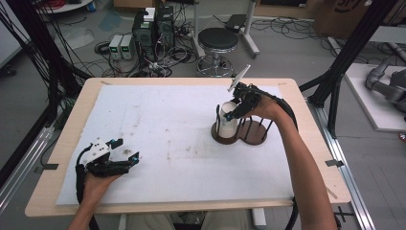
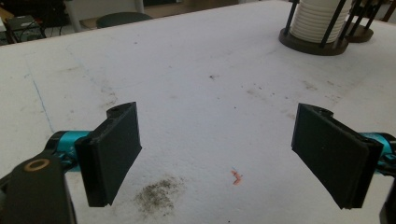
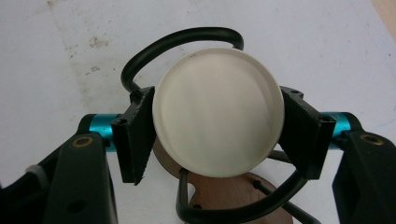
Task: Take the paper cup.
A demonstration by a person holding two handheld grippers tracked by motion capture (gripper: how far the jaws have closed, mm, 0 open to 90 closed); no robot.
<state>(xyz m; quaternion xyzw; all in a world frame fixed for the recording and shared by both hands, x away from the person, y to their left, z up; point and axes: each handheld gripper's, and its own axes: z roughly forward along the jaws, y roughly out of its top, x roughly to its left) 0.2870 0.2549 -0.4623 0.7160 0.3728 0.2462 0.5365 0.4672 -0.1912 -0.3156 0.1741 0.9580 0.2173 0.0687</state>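
The wooden rack, dark base w/ black wire hoops, sits on the white mat toward the far right of the surface. A stack of white discs stands in the rack's left bay; its right bay looks bare.

The right tool comes down on the stack from above, person's right hand behind it, just over the rack. In the right gripper view the top disc lies flat between the two black pads, one pad at each side of its rim, both look to be touching it, so the tool is gripping that disc. A wire hoop curves round the far side of the disc, and the rack's wood base peeks out beneath.

The left tool is well away from the rack, near the front left of the mat, held low in the left hand. Its jaws stand wide apart w/ nothing between them, just stained mat, a dark smudge and a small red fleck. From there the rack shows far off at upper right.
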